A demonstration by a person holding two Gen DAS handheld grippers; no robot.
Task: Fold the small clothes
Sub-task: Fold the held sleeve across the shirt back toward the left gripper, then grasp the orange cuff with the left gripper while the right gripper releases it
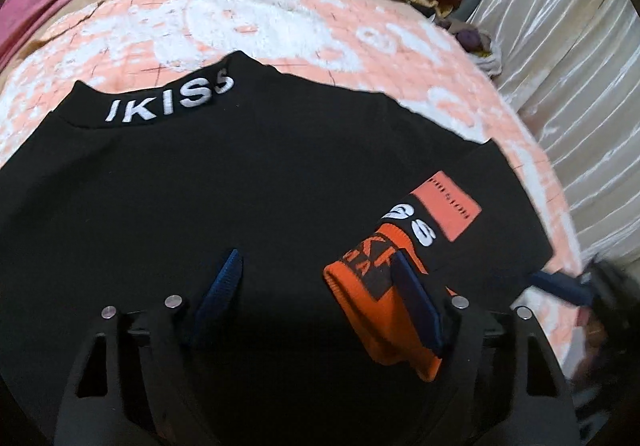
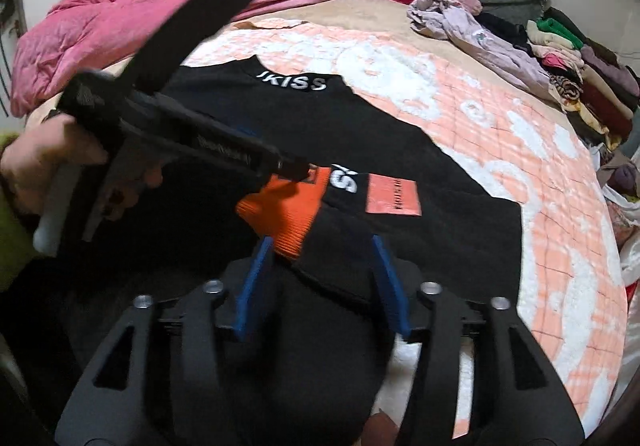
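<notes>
One bed: the orange-and-white quilt (image 2: 500, 150) covers most of it and serves as the landmark for everything below.
Pink duvet: a bunched pink duvet (image 2: 120, 30) lies along the quilt's far left edge.
Clothes heap: a pile of mixed clothes (image 2: 560, 58) sits off the quilt's far right corner, with a crumpled lilac garment (image 2: 480, 34) just beside it.
Black top: the black top (image 1: 240, 186) lies spread flat on the quilt's near half, collar toward the far side, white letters "IKISS" across the collar.
Sleeve: one black sleeve is folded inward over the body of the top; its orange cuff (image 1: 376, 306) rests on the black cloth, with an orange patch (image 1: 448, 206) just beyond it.
Left gripper: the left gripper (image 1: 316, 286) hangs over the top, jaws partly spread; one blue pad lies against the orange cuff, the other stands clear over bare black cloth, so nothing is clamped.
Right gripper: the right gripper (image 2: 324, 278) hovers at the quilt's near edge, jaws about half spread; the cuff's near end and black cloth lie between the blue pads, which do not press on them.
Hand: a hand (image 2: 52, 162) with a yellow-green sleeve holds the left tool's handle over the top's left side.
</notes>
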